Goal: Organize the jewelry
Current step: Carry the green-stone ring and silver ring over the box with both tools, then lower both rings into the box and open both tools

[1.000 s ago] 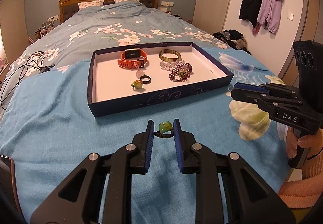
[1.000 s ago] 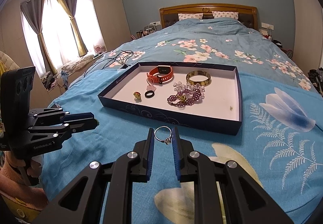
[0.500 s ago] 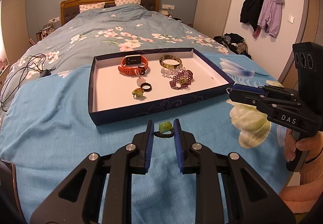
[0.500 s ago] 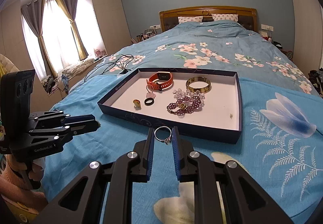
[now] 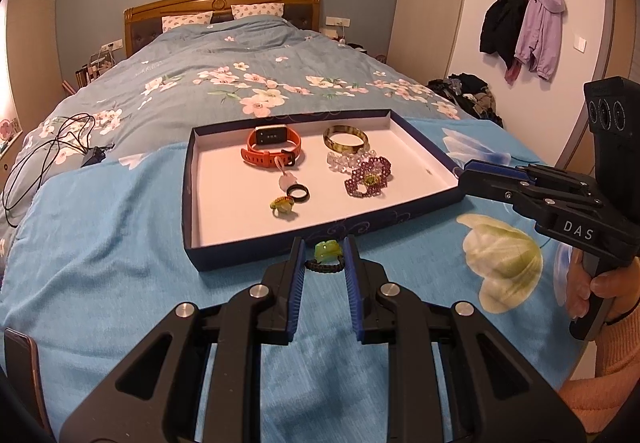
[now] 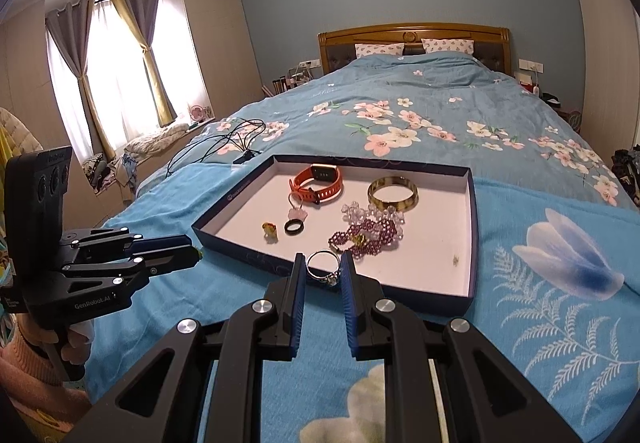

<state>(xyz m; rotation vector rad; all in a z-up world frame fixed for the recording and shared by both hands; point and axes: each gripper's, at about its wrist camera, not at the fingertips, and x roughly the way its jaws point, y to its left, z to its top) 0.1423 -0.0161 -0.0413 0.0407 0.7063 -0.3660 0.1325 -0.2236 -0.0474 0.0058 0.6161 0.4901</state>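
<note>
Two rings held, box just ahead.

My left tool (image 5: 323,263) is clamped on a green-stone ring (image 5: 326,256) by its dark band; my right tool (image 6: 323,268) pinches a silver ring (image 6: 323,266) across its hoop. Both hang over the bed (image 5: 100,243) just short of the box (image 6: 474,243). They look tiny, light, hard and slippery, so I judge the band safest to grip, not the stone.

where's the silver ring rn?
Right wrist view: silver ring pinched in the right gripper, over the tray's near wall, beside the purple bead bracelet.
</note>
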